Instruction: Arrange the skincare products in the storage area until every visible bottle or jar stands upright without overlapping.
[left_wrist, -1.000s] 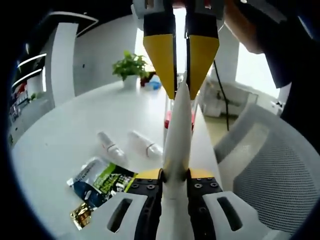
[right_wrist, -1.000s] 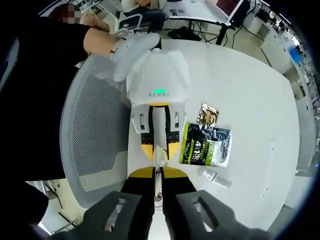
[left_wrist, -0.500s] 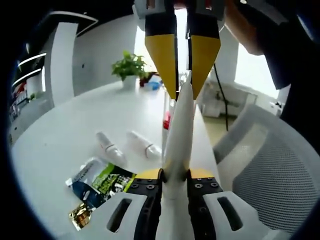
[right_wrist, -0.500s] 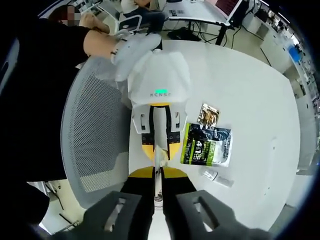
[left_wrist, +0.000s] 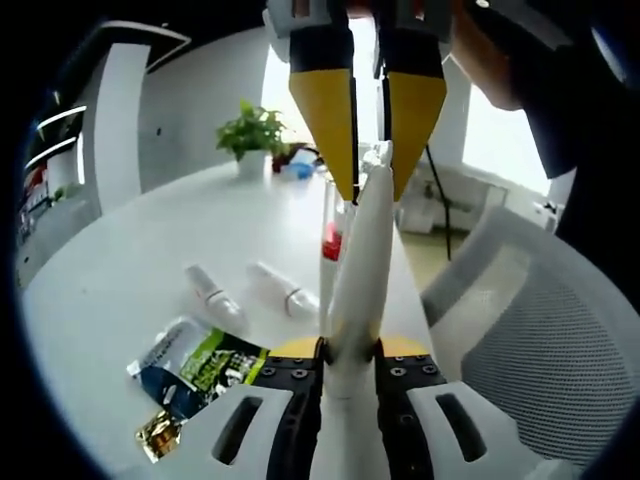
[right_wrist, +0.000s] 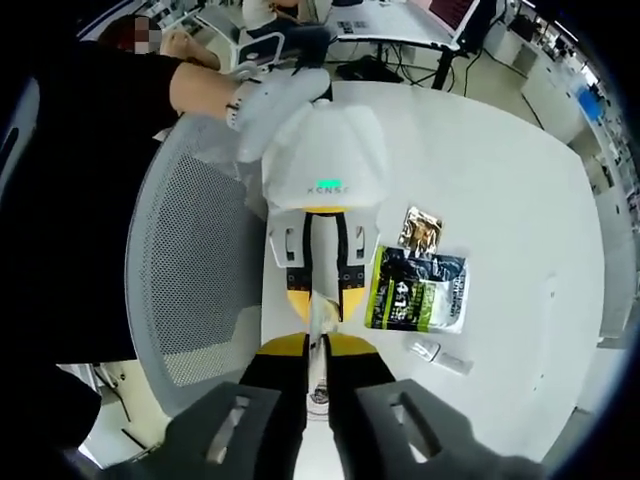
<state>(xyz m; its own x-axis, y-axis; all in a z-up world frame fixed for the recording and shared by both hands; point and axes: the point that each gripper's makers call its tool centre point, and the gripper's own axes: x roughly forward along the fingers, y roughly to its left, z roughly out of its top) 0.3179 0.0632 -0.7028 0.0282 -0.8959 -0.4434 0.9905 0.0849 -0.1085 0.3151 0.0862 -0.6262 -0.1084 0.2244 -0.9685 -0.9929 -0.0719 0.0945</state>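
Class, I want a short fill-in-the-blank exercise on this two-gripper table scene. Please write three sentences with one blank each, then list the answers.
1. Both the left gripper and the right gripper are shut on the same white ____.
2. Two small white bottles lie on their ____ on the white table.
3. At the table's far edge stands a potted ____.

Missing words: tube; sides; plant

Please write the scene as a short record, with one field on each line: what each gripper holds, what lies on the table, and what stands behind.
left gripper: shut on the lower part of a white tube
right gripper: shut on the upper tip of the same tube
surface: white table
lying flat: two small white bottles, apart from each other
also lying: green and dark packet; small gold sachet beside it
background: potted plant at the far edge
beside the table: grey mesh chair
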